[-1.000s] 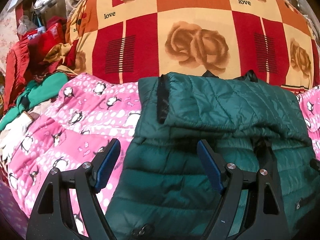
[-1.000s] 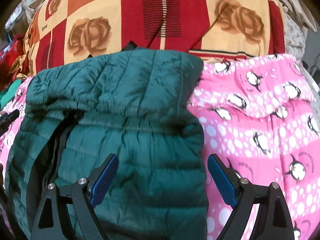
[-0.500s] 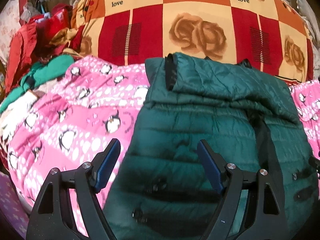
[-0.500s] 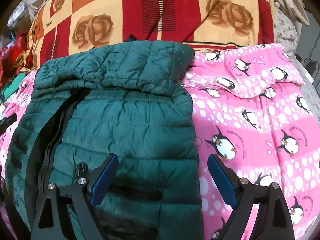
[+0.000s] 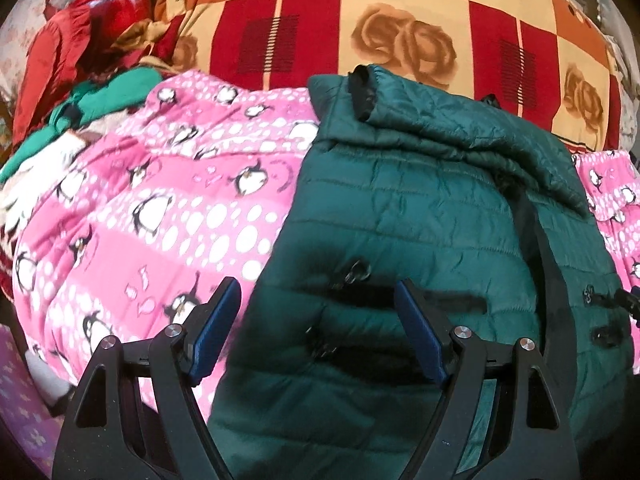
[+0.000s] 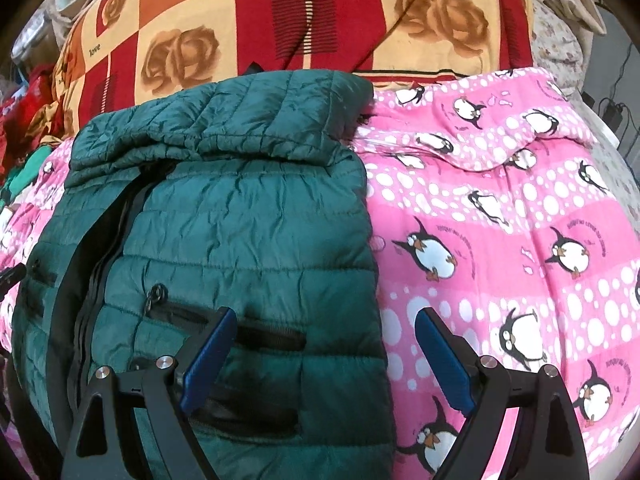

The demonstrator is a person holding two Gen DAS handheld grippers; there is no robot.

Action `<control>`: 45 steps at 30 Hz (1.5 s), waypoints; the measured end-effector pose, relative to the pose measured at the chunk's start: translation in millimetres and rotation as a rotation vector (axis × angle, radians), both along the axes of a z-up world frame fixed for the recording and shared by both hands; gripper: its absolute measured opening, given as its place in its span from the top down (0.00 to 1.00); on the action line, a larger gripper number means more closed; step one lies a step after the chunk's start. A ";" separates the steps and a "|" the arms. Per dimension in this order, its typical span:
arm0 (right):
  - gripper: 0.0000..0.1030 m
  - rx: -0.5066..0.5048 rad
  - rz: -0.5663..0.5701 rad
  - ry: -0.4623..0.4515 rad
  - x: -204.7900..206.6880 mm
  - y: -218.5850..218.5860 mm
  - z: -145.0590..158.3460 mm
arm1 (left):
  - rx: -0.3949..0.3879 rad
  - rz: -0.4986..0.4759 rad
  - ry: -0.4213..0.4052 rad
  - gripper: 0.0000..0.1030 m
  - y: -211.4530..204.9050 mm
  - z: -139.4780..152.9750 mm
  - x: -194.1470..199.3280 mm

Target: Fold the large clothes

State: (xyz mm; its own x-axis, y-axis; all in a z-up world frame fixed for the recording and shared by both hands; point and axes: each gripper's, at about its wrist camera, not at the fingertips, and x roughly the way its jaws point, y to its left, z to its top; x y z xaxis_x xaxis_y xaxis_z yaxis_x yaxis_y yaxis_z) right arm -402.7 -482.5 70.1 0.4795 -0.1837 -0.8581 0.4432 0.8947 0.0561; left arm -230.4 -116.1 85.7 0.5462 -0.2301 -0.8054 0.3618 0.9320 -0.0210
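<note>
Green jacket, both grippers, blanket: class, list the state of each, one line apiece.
Green jacket: flat on the blanket, zipped, top part folded down.
Left gripper: open, empty, over the jacket's edge.
Right gripper: open, empty.
Pink penguin blanket: spread out, rumpled.

Both wrist views look steeply down from close above; left covers the green jacket's (image 5: 420, 208) left edge, right (image 6: 240, 208) its right edge.

A pink penguin-print blanket (image 6: 500, 216) covers the bed, with a rose-patterned checked quilt (image 5: 400, 12) (printed "love") behind it and red and green clothes (image 5: 80, 64) heaped beside.
</note>
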 end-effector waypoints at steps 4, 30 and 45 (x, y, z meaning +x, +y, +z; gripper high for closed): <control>0.14 -0.003 0.001 -0.006 -11.6 1.4 4.6 | 0.000 -0.004 0.024 0.23 12.2 -3.2 -5.1; 0.14 0.179 0.065 0.096 -99.3 2.4 -16.0 | -0.160 -0.038 0.328 0.21 70.9 -40.7 -21.1; 0.38 0.343 0.305 0.074 -99.8 48.4 -38.9 | -0.179 -0.080 0.420 0.14 74.5 -58.4 -39.7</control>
State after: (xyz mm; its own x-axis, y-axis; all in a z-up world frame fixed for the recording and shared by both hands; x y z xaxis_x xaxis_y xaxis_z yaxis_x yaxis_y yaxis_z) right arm -502.5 -434.1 31.2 0.4026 0.2567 -0.8787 0.1767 0.9200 0.3497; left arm -270.1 -41.6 27.3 0.1559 -0.4137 -0.8970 0.3577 0.8701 -0.3391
